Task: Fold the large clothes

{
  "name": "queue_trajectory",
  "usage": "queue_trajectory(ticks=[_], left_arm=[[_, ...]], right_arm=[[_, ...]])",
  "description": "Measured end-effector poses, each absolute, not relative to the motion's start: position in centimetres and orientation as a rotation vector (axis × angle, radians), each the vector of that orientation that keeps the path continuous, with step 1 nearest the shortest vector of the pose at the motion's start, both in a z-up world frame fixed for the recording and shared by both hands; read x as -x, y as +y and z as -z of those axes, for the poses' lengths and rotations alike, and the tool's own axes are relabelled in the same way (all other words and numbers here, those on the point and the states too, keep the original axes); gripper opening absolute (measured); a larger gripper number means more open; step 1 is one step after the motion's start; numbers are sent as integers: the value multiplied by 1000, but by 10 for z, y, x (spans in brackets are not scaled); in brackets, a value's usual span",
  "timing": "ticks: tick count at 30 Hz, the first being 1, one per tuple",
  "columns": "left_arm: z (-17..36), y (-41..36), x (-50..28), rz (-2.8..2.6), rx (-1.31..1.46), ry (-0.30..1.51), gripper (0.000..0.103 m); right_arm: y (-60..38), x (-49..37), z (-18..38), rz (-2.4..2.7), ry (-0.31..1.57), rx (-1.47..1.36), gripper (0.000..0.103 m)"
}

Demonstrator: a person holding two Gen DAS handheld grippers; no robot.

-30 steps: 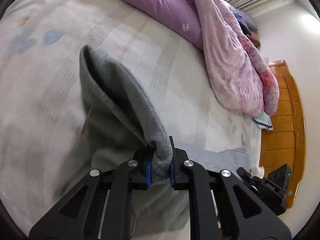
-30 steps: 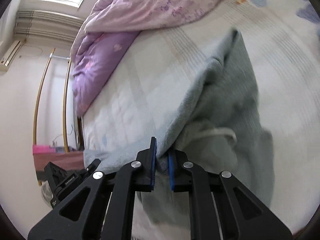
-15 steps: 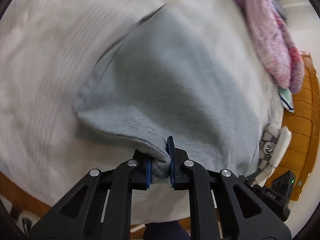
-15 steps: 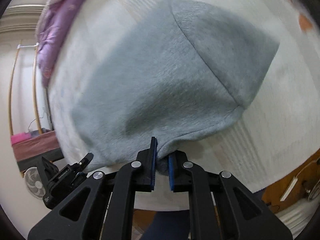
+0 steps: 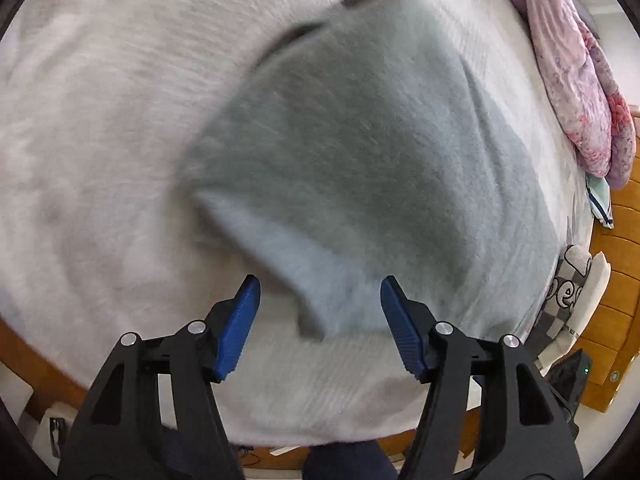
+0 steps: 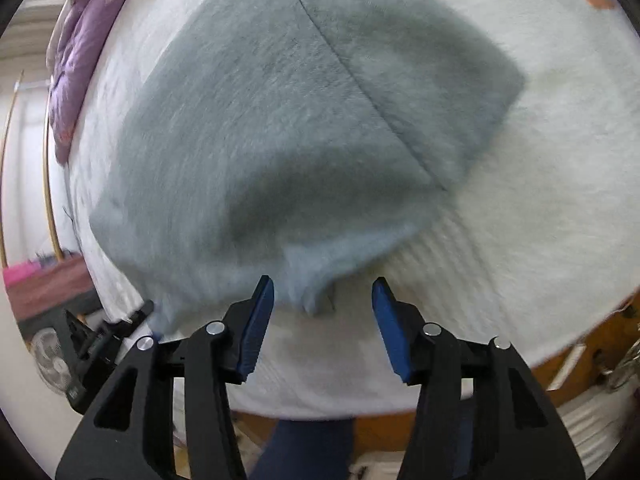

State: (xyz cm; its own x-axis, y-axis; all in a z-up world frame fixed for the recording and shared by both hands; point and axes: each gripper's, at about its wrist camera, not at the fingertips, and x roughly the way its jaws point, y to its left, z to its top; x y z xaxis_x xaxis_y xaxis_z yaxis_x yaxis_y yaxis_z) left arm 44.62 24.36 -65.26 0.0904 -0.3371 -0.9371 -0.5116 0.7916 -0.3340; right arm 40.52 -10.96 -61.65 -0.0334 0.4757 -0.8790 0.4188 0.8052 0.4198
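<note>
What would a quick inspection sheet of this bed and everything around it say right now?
Surface: pale bed sheet, mostly bare around the garment.
Job's things: grey sweatshirt lying folded on the sheet, near edge toward the grippers.
Clutter: pink and purple quilt heaped at the far side; checkered cloth at the bed edge.
Grippers: left gripper and right gripper both opening, pads clear of the sweatshirt corners between them.
Cables: nothing seen.
Surroundings: wooden bed frame; fan on the floor.
</note>
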Motion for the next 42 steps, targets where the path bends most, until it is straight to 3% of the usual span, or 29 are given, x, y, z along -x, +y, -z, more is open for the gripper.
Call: queue_trajectory(ticks=[3,5,7,9,16,26,34,42], left_arm=[[627,250,-441,-140,654,1460,64],[609,248,-450,-132,588,1409,64],[602,246,-463,-95,579,1377,64],[600,241,-484,-73,561,1356,64],[618,228,-563,-52,527,1335,64],[679,237,-623,-72,472,1410,64],[691,240,-644,-91,510,1455,64],[680,268,-625,8,706,1387,69]], right_arm=[[-115,-404,595,-111,1651,-664,46],[-115,-412,576,-148,1610,-601,33],[-114,-425,560,-183,1539,-554,13],[-116,-437,548,-188,1457,-501,5],[-130,-519,562,-101,1329,-403,5],[-146,-566,625,-105,1428,-330,0],[-150,-578,646,-118,1454,-355,0],[-162,-576,639,-154,1468,-422,0]])
